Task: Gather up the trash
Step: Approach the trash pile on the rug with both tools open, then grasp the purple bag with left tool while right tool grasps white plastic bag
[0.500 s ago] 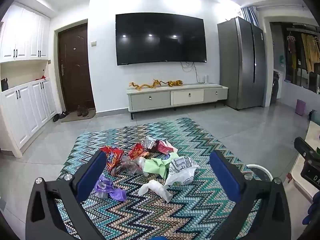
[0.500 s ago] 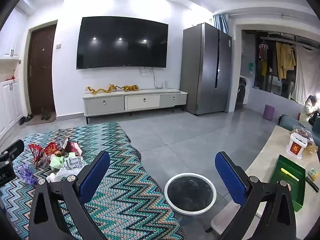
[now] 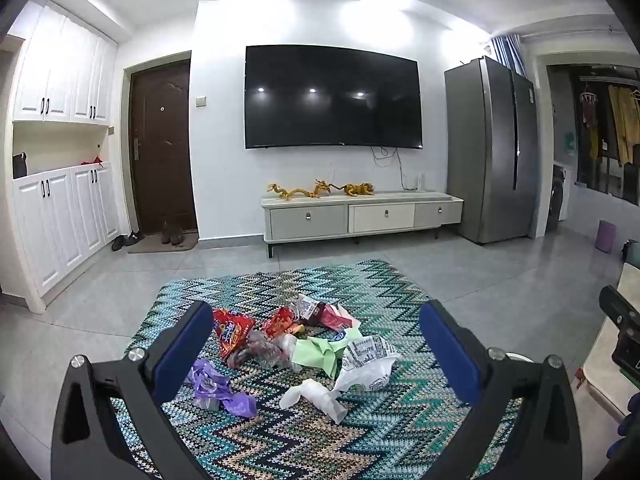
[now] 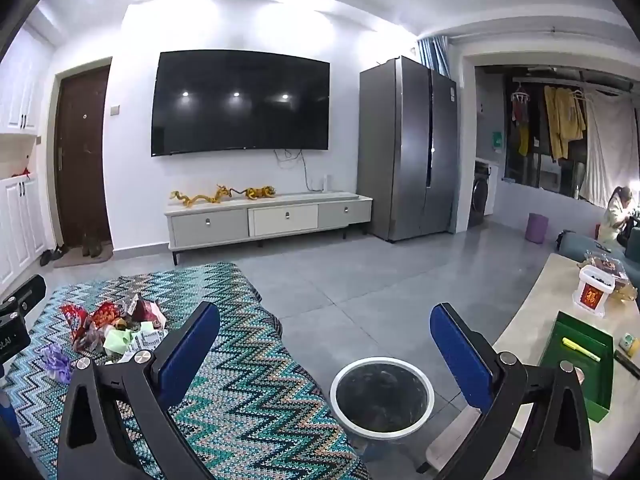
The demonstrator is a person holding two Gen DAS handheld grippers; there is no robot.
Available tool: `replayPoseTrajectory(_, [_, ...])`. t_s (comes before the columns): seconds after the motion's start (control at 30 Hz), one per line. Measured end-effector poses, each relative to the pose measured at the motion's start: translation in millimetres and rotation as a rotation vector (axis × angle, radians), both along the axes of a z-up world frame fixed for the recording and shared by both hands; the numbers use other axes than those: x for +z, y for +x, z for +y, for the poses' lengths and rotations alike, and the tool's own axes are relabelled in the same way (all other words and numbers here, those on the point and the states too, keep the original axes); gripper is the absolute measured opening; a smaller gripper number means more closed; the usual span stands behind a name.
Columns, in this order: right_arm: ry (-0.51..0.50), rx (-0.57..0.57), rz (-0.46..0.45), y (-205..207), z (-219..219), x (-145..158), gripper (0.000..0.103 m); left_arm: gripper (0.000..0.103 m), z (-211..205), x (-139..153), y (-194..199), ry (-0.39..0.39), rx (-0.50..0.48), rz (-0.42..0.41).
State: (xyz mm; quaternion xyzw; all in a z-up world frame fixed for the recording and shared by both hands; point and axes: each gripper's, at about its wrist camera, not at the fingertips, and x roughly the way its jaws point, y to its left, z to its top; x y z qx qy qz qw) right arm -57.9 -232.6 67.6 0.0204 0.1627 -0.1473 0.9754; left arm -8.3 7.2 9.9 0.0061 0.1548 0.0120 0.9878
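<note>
White tub (image 4: 595,294): red label with one gold character, unreadable.
Snack wrapper (image 3: 231,330): blue-and-white lettering, too blurred to read.
Printed bag (image 3: 366,354): tiny print, illegible.

1. The left gripper (image 3: 316,354) is tilting up slightly: in its view the trash pile (image 3: 300,350) is sitting a little lower and the ceiling is showing more.
2. The right gripper (image 4: 325,350) is tipping up as well: the trash bin (image 4: 382,396) is sliding a bit lower between its fingers (image 4: 188,354).
</note>
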Motion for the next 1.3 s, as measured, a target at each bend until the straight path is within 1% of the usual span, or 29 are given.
replayPoseTrajectory(0.27, [0.022, -0.018, -0.029, -4.0, -6.9, 4.4, 0.103, 0.103, -0.6, 5.2, -3.0, 0.015, 0.032, -0.041])
replayPoseTrajectory(0.43, [0.035, -0.005, -0.045, -4.9, -9.5, 5.7, 0.103, 0.103, -5.7, 10.8, -5.5, 0.03, 0.043, -0.074])
replayPoseTrajectory(0.6, [0.055, 0.023, -0.052, -4.7, -13.8, 5.3, 0.103, 0.103, -17.1, 13.2, -1.7, 0.039, -0.009, -0.066])
replayPoseTrajectory(0.73, [0.013, -0.006, -0.043, -3.0, -13.4, 5.5, 0.103, 0.103, -23.6, 12.9, 0.7, 0.032, -0.058, -0.059])
replayPoseTrajectory(0.87, [0.025, -0.014, -0.04, -1.4, -15.3, 6.5, 0.103, 0.103, -26.8, 10.6, 4.4, 0.025, -0.103, -0.052])
replayPoseTrajectory(0.93, [0.031, -0.016, -0.034, 1.3, -13.7, 5.2, 0.103, 0.103, -24.7, 8.9, 6.5, 0.017, -0.113, -0.043])
replayPoseTrajectory(1.07, [0.035, 0.018, -0.013, 10.6, -6.6, 0.8, 0.103, 0.103, -11.7, -2.2, 19.1, 0.001, -0.11, 0.008])
replayPoseTrajectory(1.23, [0.059, 0.119, 0.034, 31.0, 9.8, -9.7, 0.103, 0.103, 19.3, -22.6, 33.1, -0.003, -0.072, 0.067])
replayPoseTrajectory(1.3, [0.078, 0.178, 0.064, 41.6, 17.1, -17.0, 0.103, 0.103, 36.0, -33.2, 37.7, -0.007, -0.046, 0.095])
